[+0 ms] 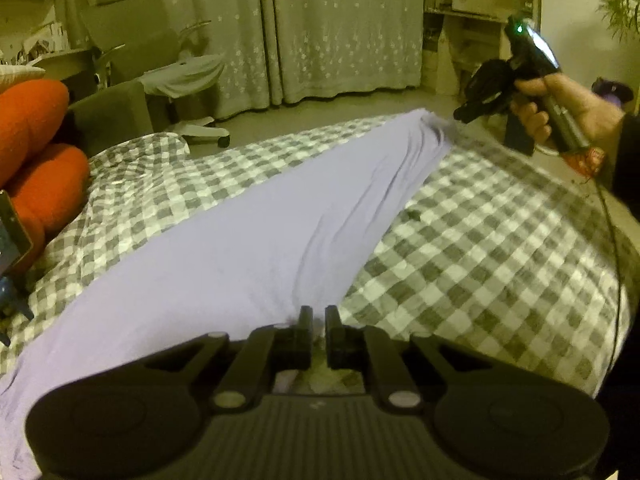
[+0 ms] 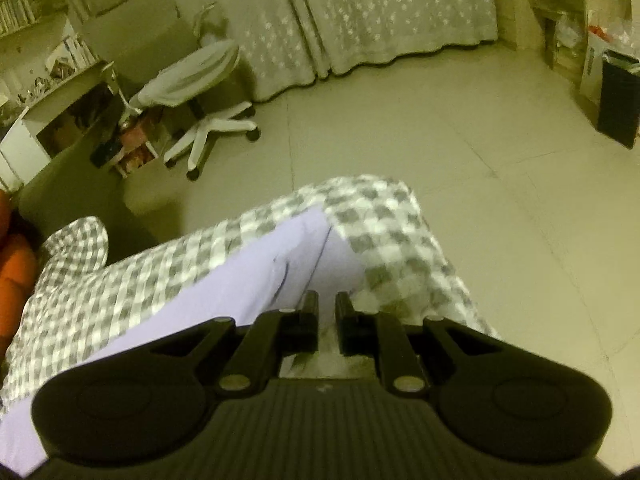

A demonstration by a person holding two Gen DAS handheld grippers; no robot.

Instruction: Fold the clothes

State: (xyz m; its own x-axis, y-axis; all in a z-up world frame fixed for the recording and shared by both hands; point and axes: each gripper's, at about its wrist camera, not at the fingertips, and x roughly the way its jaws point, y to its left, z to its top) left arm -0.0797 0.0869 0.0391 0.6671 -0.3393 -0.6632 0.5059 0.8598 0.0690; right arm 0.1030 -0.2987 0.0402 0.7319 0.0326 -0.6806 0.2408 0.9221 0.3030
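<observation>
We have the lilac garment (image 1: 248, 232) stretched between the left hand-held gripper (image 1: 319, 316) and right hand-held gripper (image 2: 327, 304), each seemingly pinching an edge; folding looks midway.

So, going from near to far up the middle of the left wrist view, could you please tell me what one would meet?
Left gripper → lavender garment → checked bedcover → bare floor → star-patterned curtains.
</observation>
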